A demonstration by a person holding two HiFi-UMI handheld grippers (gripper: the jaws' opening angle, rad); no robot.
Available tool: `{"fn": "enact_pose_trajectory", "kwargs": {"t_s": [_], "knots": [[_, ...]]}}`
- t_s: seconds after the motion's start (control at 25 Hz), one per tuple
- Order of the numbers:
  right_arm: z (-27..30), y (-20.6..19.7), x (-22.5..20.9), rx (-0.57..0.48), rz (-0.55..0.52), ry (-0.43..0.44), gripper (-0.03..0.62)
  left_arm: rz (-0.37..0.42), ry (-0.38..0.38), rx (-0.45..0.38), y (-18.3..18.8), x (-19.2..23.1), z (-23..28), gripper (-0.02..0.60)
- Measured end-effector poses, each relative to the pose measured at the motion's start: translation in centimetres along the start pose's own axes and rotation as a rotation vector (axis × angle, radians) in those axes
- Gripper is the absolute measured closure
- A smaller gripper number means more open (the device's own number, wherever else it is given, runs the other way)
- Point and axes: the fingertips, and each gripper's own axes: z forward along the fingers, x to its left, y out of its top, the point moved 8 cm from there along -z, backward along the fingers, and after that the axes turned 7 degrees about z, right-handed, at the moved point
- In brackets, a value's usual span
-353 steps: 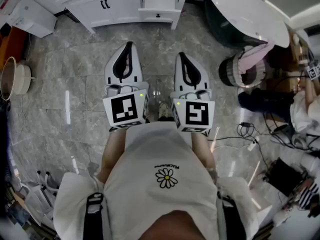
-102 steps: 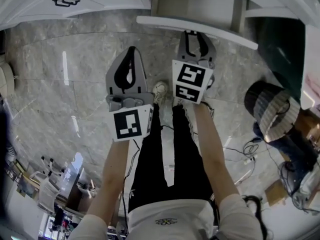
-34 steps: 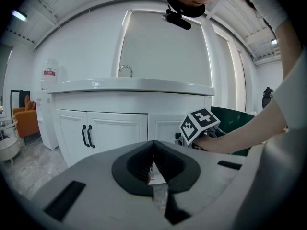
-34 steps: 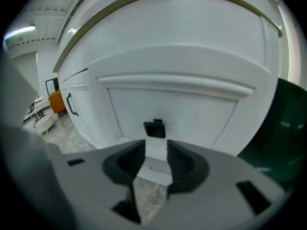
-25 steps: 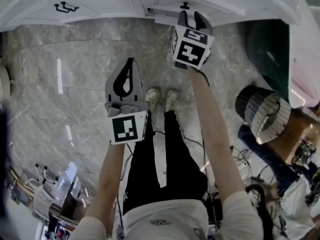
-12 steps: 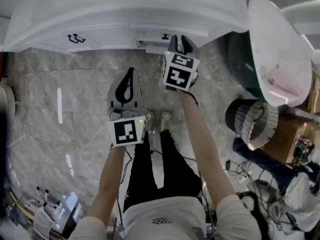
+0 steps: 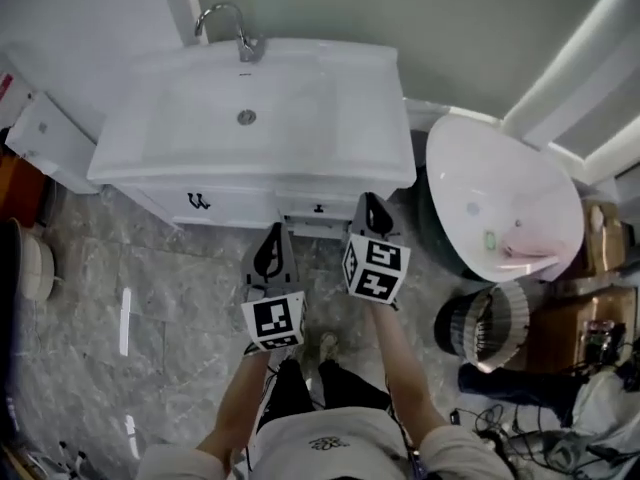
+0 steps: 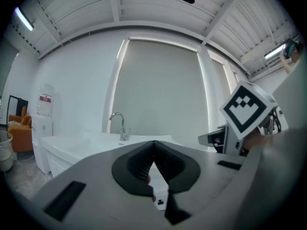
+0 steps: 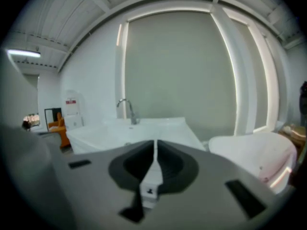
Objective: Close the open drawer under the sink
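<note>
— Down at the bottom edge of the head view, what gets lost?
— Shoulders and upper arms are cut off there; only two bare forearms (image 7: 255,393) reach forward, and the hands are hard to make out behind the grippers' bodies.
— And the tongs?
— Both are held out side by side before the cabinet (image 7: 190,200), near each other but apart. The left gripper (image 7: 277,236) points level, its tips meeting on nothing. The right gripper (image 7: 372,203) reaches slightly further and tips a little downward. Its jaws have just been closing and stand together but for a hairline slit, with nothing between them.
— The drawer?
— The drawer (image 7: 316,211) lies just beyond both tips, under the sink (image 7: 200,118), right of its middle. It is white with a small dark handle. Seen so steeply its front is a thin strip, so I cannot tell whether it sits fully flush. Each gripper view shows only a sliver of it below the jaw tips.
— Beyond that?
— The tap (image 7: 228,23), at the sink's back edge.
</note>
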Motion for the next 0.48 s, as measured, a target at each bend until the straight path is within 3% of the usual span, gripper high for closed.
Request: {"fn": "enact_pose_trajectory", "kwargs": {"t_s": [0.2, 0.48], "knots": [[-8.8, 5.0, -0.2, -0.151, -0.014, 0.053, 0.559, -0.043, 0.048, -0.049, 7.0, -1.3, -3.2, 0.560], [-15.6, 9.4, 0.1, -0.320, -0.058, 0.106, 0.560, -0.005, 0.037, -0.142, 13.7, -4.4, -5.4, 0.560]]}}
